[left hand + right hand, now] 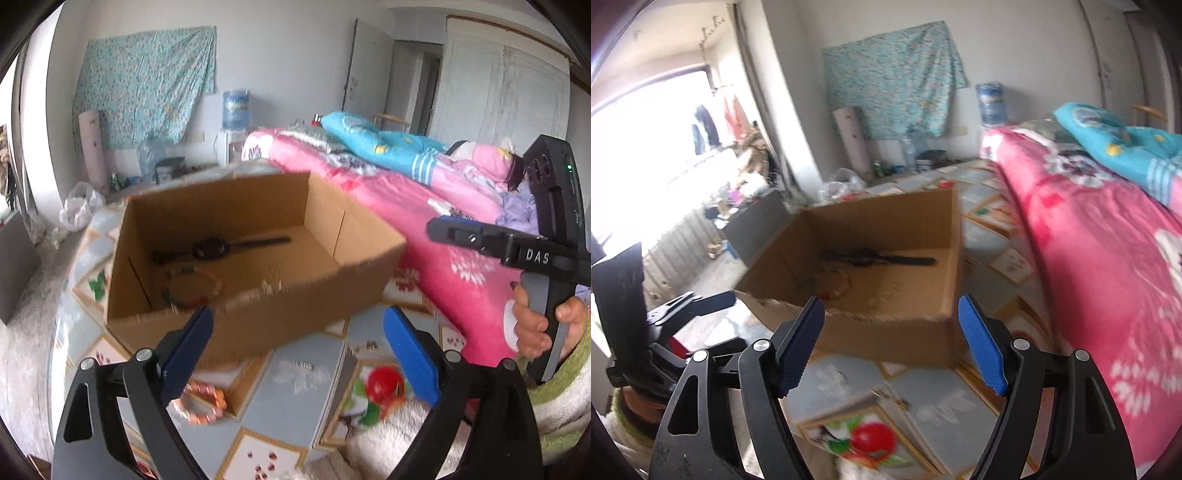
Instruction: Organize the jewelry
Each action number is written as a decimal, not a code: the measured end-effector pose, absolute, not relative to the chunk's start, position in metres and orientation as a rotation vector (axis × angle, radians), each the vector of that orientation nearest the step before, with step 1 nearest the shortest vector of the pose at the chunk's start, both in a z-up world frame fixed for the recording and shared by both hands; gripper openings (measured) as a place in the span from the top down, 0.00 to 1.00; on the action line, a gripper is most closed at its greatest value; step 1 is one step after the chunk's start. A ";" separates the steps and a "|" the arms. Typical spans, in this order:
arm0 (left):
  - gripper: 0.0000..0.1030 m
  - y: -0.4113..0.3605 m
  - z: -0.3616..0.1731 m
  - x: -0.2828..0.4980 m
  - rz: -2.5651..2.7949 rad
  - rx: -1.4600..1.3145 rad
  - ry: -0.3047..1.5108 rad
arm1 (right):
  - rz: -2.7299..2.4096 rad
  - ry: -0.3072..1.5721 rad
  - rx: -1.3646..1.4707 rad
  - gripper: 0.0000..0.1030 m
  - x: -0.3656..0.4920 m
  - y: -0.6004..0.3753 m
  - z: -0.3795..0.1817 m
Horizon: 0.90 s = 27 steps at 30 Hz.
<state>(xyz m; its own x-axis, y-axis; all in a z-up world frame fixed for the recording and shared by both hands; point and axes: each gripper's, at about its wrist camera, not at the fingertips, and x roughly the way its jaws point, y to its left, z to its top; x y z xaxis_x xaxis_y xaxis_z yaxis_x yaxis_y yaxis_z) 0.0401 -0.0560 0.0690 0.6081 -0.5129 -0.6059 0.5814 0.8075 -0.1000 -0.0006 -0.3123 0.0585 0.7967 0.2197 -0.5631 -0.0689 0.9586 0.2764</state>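
Left tool (297, 350) hovers low before the cardboard box (236, 258), its blue fingers spread wide and holding nothing. An orange bead bracelet (203, 402) lies on the patterned floor mat (295, 398), just beside the left finger. Right tool (892, 345), likewise wide open and empty, faces the box from the near side. Inside the box lie a black wristwatch (210, 249) and a second bead bracelet (192, 284). A hand (539, 325) grips the right tool's handle.
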 end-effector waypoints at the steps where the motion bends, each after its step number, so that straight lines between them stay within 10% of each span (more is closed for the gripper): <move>1: 0.10 -0.057 0.062 0.039 -0.628 0.109 0.682 | 0.140 0.644 0.255 0.30 -0.002 -0.316 0.054; 27: 0.05 -0.111 -0.050 0.059 -0.415 0.249 0.961 | -0.003 0.988 0.012 0.08 0.007 -0.282 -0.068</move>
